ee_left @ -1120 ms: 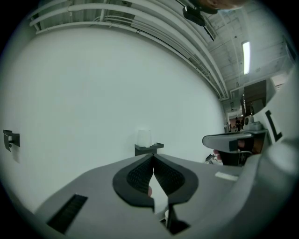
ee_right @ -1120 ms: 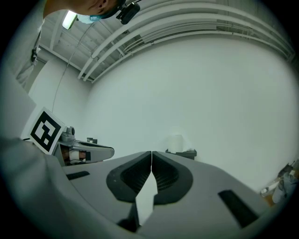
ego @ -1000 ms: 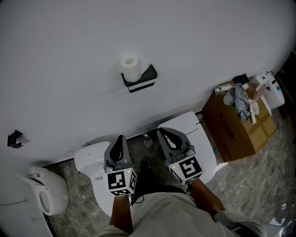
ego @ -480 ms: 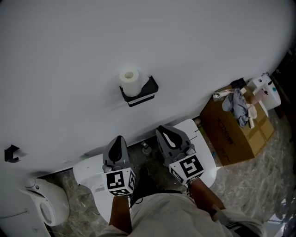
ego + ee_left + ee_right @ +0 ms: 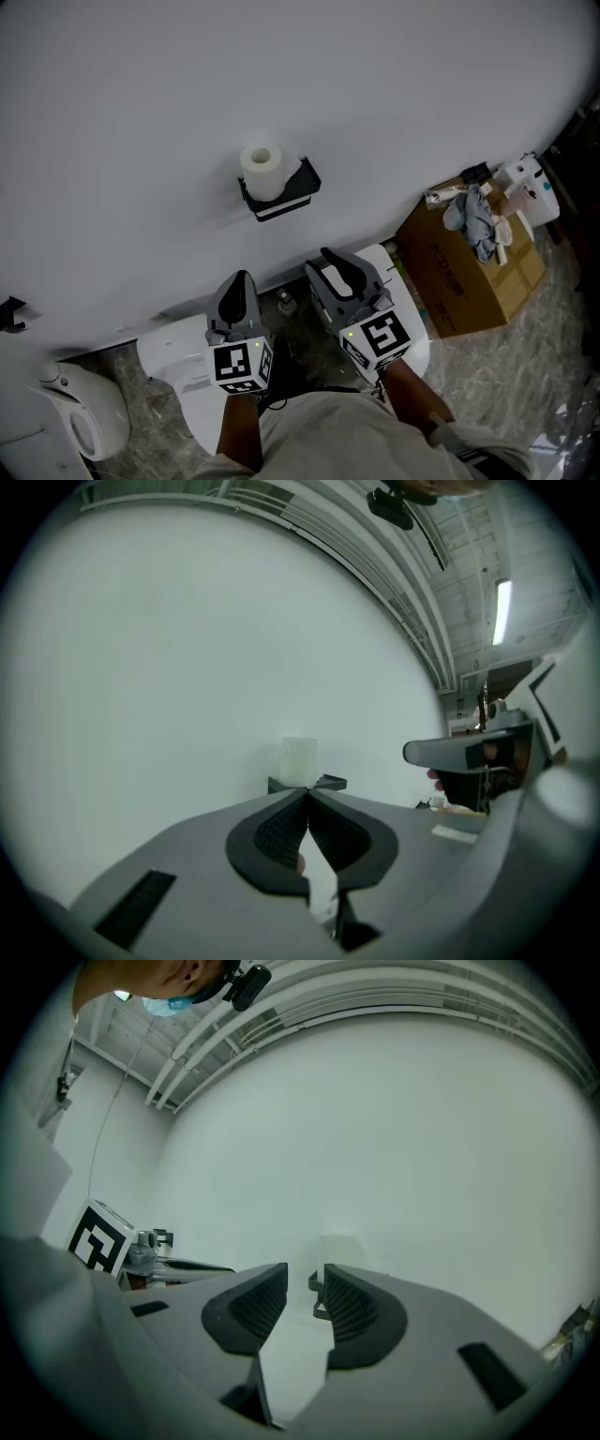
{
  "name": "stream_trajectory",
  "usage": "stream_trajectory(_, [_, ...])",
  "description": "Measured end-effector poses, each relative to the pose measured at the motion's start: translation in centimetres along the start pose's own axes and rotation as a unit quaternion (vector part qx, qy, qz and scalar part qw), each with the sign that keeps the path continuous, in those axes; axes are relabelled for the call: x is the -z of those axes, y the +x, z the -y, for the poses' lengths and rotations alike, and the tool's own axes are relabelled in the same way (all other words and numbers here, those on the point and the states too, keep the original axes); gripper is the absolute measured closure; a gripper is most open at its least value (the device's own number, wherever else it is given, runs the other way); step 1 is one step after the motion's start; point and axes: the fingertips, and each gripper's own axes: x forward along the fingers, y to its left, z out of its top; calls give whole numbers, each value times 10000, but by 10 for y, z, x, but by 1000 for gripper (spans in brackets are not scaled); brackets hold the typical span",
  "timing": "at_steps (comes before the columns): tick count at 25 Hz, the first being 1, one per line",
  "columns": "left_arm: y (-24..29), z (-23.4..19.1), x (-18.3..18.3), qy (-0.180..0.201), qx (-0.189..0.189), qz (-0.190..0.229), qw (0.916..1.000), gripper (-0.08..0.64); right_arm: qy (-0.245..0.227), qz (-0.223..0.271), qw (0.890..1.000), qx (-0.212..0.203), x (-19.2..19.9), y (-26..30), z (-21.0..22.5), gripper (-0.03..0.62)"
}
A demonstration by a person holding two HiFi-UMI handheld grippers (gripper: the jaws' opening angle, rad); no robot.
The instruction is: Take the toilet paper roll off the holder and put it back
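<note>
Standing below holder point(image 5: 284, 195): toilet point(image 5: 175, 352), cardboard box point(image 5: 472, 279).

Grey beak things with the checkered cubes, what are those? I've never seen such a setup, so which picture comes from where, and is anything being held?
They are tools a person holds, one per hand; the cubes are part of them. The head view looks down from the person's head: the left hand-held gripper and right hand-held gripper point at a white wall, where a toilet paper roll stands on a black holder; a cardboard box sits nearby. The other two views come from a camera on each gripper. The left jaws are shut and empty; the right jaws have just been opening, nothing between them.
</note>
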Motion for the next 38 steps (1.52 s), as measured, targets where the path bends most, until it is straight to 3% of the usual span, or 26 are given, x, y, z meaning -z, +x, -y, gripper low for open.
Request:
stream_trajectory(11, [24, -27, -1, -35, -71, 29, 10000, 551, 97, -123, 9998, -89, 7, 38, 6, 373])
stream_trajectory(38, [103, -87, -14, 159, 124, -51, 9998, 551, 355, -49, 9993, 87, 4, 142, 33, 284])
